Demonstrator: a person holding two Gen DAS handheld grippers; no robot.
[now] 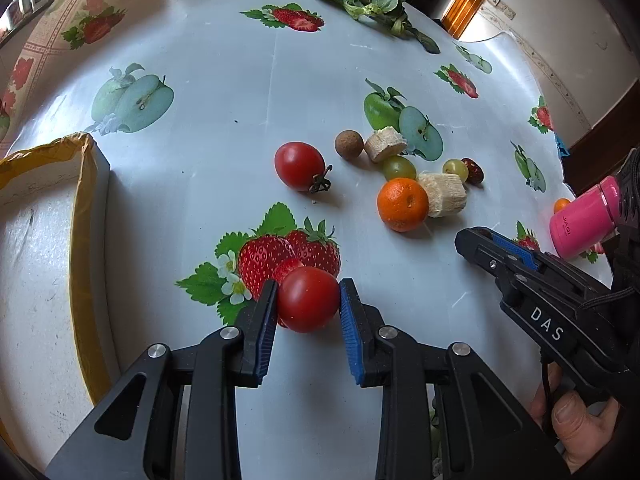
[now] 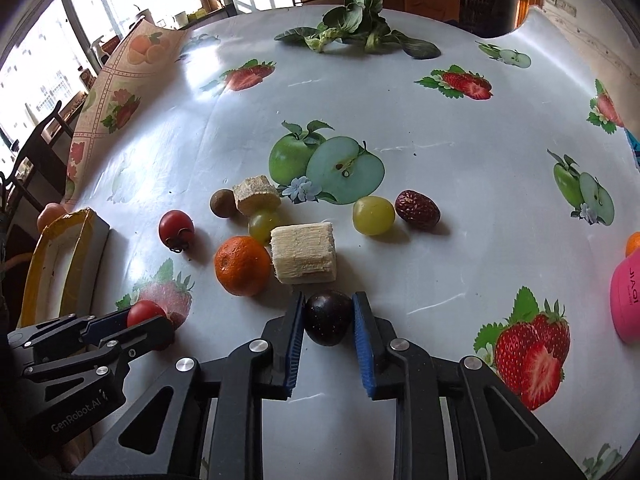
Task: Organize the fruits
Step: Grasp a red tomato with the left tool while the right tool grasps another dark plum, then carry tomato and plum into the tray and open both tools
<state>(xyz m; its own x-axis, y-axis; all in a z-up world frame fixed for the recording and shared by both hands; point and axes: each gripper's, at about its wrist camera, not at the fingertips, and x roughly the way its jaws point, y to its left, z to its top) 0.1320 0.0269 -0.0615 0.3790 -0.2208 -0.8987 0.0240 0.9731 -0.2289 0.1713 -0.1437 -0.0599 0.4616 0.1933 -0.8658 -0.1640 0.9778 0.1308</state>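
My left gripper (image 1: 308,292) is shut on a red cherry tomato (image 1: 308,308) that rests on the fruit-print tablecloth. In the right wrist view, my right gripper (image 2: 329,304) is shut on a dark purple grape (image 2: 329,326), just in front of a sugarcane chunk (image 2: 303,254) and a mandarin (image 2: 242,266). Beyond them lie a second tomato (image 2: 176,229), two green grapes (image 2: 373,215), a red date (image 2: 417,209), a brown longan (image 2: 223,202) and another cane piece (image 2: 256,194). The left gripper (image 2: 132,324) shows at the lower left there.
A white foam box with yellow tape (image 1: 86,184) stands at the table's left edge. A pink bottle (image 1: 584,220) lies at the right with a small orange fruit (image 1: 561,205) behind it. Leafy greens (image 1: 376,0) lie at the far side. A person's hand (image 1: 576,424) holds the right gripper.
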